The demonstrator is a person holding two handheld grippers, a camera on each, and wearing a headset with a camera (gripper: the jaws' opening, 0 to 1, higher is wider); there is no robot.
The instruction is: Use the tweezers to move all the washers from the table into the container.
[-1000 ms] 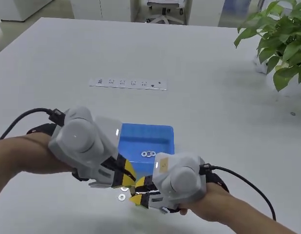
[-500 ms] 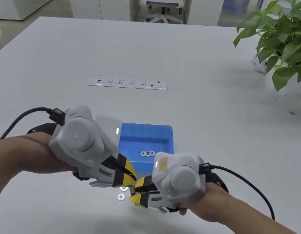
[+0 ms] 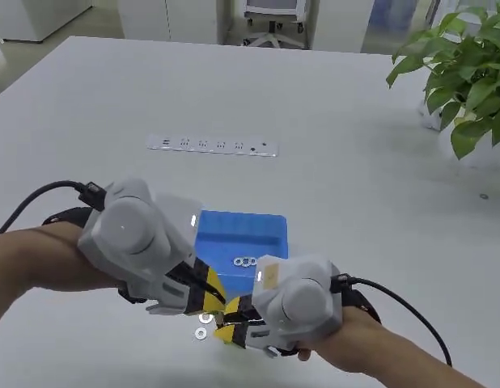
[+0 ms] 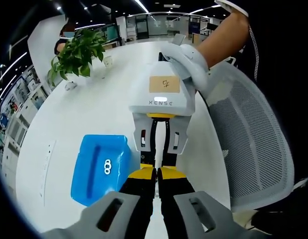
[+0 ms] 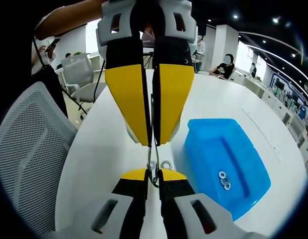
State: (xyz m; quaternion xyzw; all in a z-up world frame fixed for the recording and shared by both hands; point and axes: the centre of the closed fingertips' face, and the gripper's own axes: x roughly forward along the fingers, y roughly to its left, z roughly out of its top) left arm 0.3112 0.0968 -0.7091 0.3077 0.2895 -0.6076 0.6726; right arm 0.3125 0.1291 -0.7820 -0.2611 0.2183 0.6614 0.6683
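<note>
Only the headset's view has drifted over the last second; the grippers stay nose to nose. The left gripper (image 4: 157, 172) and right gripper (image 5: 154, 173) are each pinched together on the thin steel tweezers (image 5: 152, 158). Three flat metal-ring washers (image 3: 247, 261) lie in the shallow, round-cornered blue plastic container (image 3: 234, 229). Two loose washers (image 3: 202, 332) wait on the matte table (image 3: 331, 162) at the container's 7 o'clock. I judge the task roughly halfway done.

Tweezers (image 5: 153, 172) mostly hidden between jaws. Container (image 3: 242, 230) near edge covered by left gripper (image 3: 211, 297). Plant (image 3: 468, 73) cut off at edge.
</note>
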